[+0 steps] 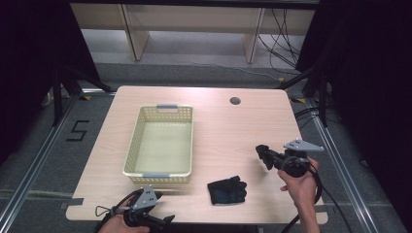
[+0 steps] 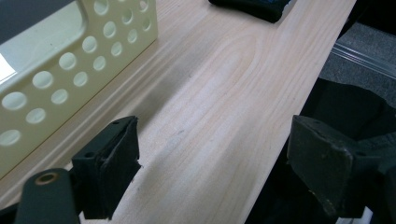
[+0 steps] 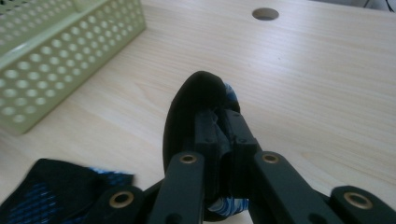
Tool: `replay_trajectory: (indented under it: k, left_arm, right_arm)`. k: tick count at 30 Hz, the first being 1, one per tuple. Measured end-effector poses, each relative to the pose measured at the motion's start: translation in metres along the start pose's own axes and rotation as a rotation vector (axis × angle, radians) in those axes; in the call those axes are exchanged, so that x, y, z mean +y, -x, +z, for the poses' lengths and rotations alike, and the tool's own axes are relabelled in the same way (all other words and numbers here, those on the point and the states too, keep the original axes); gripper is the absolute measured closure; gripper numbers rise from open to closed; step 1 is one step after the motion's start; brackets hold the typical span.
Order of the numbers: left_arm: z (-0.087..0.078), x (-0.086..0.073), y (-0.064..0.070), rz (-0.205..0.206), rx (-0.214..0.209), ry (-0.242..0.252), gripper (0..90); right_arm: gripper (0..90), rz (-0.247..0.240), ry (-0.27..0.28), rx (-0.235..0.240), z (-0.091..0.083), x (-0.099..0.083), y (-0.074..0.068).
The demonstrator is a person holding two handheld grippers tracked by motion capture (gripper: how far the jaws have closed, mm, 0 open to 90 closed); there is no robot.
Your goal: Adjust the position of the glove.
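We take the pale yellow perforated basket [image 1: 160,145] as our landmark; it stands empty on the light wooden worktop [image 1: 228,131], with grey handles at its far and near ends. Just off the basket's near right corner lies a black glove [image 1: 227,190] with a blue-dotted palm, flat on the worktop and apart from the basket. Farther to the right of the basket, past the glove, we see the right tool [image 1: 265,154] held above the worktop in the person's right hand [image 1: 300,184], its tip pointing back toward the basket. In the right gripper view its jaws are closed together on a second glove [image 3: 196,116], black with a strip of blue-and-white pattern showing at the edge; this glove stands up between the jaws, clear of the wood, while the first glove [image 3: 51,191] lies lower left and the basket wall [image 3: 56,60] sits at upper left. A round cable hole [image 1: 235,101] lies beyond the basket's far right corner. The left tool [image 1: 167,219] is at the worktop's near edge, just in front of the basket's near end, held by the left hand [image 1: 116,224]. In the left gripper view its jaws are spread wide with nothing between them, bare wood and the basket's perforated side [image 2: 70,65] beyond.
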State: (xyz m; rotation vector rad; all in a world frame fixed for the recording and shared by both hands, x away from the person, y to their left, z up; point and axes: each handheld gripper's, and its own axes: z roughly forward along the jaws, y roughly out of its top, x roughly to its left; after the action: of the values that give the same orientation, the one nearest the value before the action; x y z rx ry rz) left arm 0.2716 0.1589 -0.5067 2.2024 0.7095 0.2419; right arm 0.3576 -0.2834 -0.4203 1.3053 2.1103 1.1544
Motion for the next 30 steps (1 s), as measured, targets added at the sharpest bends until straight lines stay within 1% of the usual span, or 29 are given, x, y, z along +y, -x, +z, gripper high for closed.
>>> replay_trajectory:
  k: [1, 2, 3, 4, 5, 6, 7, 8, 9, 10, 11, 12, 13, 14, 16, 17, 18, 19, 20, 21, 23, 24, 25, 26, 27, 28, 30]
  left_arm:
    - [0.0, 0.0, 0.0, 0.003, 0.002, -0.003, 16.4]
    - [-0.001, 0.0, -0.001, 0.024, 0.001, 0.0, 16.4]
    - [-0.001, 0.0, 0.0, 0.012, -0.001, 0.01, 16.4]
    - [0.0, 0.0, 0.001, -0.003, -0.004, 0.012, 16.4]
    - [-0.001, 0.001, 0.0, 0.007, 0.004, -0.004, 16.4]
    - [-0.001, 0.001, -0.001, 0.006, 0.002, -0.003, 16.4]
    - [-0.001, 0.001, 0.0, -0.003, -0.001, 0.005, 16.4]
    - [0.0, 0.0, 0.0, -0.004, -0.003, 0.0, 16.4]
    - [0.0, 0.0, 0.0, -0.007, -0.005, 0.004, 16.4]
    - [-0.001, 0.0, 0.0, 0.002, 0.004, 0.002, 16.4]
    - [-0.001, 0.0, 0.001, -0.003, 0.0, 0.009, 16.4]
    - [-0.001, 0.001, 0.0, -0.001, -0.01, -0.001, 16.4]
    - [-0.001, 0.001, -0.001, 0.004, 0.003, -0.003, 16.3]
    - [-0.001, 0.001, -0.001, 0.004, 0.007, 0.002, 16.4]
    - [-0.002, 0.001, -0.001, 0.022, 0.008, -0.007, 16.4]
    - [-0.001, 0.0, -0.001, 0.006, 0.009, -0.002, 16.4]
    - [-0.001, 0.0, 0.0, 0.001, 0.005, 0.004, 16.4]
    - [-0.001, 0.001, 0.0, -0.002, 0.0, 0.006, 16.4]
    - [0.0, 0.0, 0.0, -0.005, -0.001, 0.007, 16.4]
    - [0.0, 0.0, 0.0, 0.004, 0.006, -0.001, 16.4]
    - [-0.001, 0.001, 0.0, 0.015, 0.006, -0.002, 16.4]
    - [-0.001, 0.001, 0.0, 0.019, 0.001, 0.006, 16.4]
    - [-0.001, 0.001, 0.0, 0.015, 0.002, 0.009, 16.4]
    - [-0.001, 0.001, 0.0, 0.014, 0.001, 0.008, 16.4]
    - [-0.001, 0.001, 0.0, 0.008, 0.001, 0.008, 16.4]
    - [-0.001, 0.0, 0.0, -0.004, -0.001, 0.008, 16.4]
    - [0.0, 0.0, 0.0, 0.006, 0.005, -0.001, 16.3]
  right_arm:
    - [86.1, 0.024, -0.017, -0.009, -0.007, 0.001, -0.007]
    - [86.1, 0.015, 0.008, 0.004, -0.01, 0.001, -0.011]
    - [86.0, 0.024, 0.004, 0.012, -0.016, 0.001, -0.017]
    - [86.0, 0.028, -0.005, 0.019, -0.02, 0.001, -0.02]
    - [86.0, 0.047, 0.001, 0.026, -0.024, -0.001, -0.025]
    - [86.0, 0.008, 0.021, 0.041, -0.026, -0.003, -0.027]
    - [86.0, 0.054, 0.006, 0.044, -0.029, -0.005, -0.034]
    - [86.0, 0.03, 0.012, 0.046, -0.03, -0.006, -0.036]
    - [86.0, 0.057, 0.012, 0.048, -0.031, -0.009, -0.044]
    - [86.0, 0.033, 0.008, 0.052, -0.032, -0.01, -0.045]
    - [86.0, 0.042, 0.004, 0.063, -0.033, -0.013, -0.051]
    - [86.0, 0.05, 0.003, 0.07, -0.034, -0.015, -0.054]
    - [85.9, 0.055, -0.013, 0.07, -0.036, -0.016, -0.058]
    - [85.9, 0.037, -0.01, 0.068, -0.036, -0.018, -0.059]
    - [85.9, 0.061, -0.016, 0.07, -0.037, -0.022, -0.066]
    - [85.9, 0.035, -0.022, 0.072, -0.037, -0.024, -0.066]
    - [85.9, 0.039, -0.044, 0.052, -0.038, -0.026, -0.07]
    - [85.8, 0.028, -0.053, 0.059, -0.037, -0.027, -0.07]
    - [85.9, 0.055, -0.059, 0.06, -0.037, -0.03, -0.075]
    - [85.8, 0.029, -0.056, 0.068, -0.035, -0.032, -0.074]
    - [85.8, 0.027, -0.064, 0.069, -0.032, -0.034, -0.076]
    - [85.8, 0.039, -0.087, 0.07, -0.031, -0.035, -0.078]
    - [85.8, 0.04, -0.08, 0.08, -0.028, -0.036, -0.079]
    - [85.8, 0.026, -0.086, 0.064, -0.028, -0.036, -0.078]
    - [85.7, 0.034, -0.085, 0.067, -0.027, -0.036, -0.08]
    - [85.8, 0.041, -0.102, 0.063, -0.027, -0.035, -0.081]
    - [85.7, 0.056, -0.096, 0.054, -0.026, -0.036, -0.083]
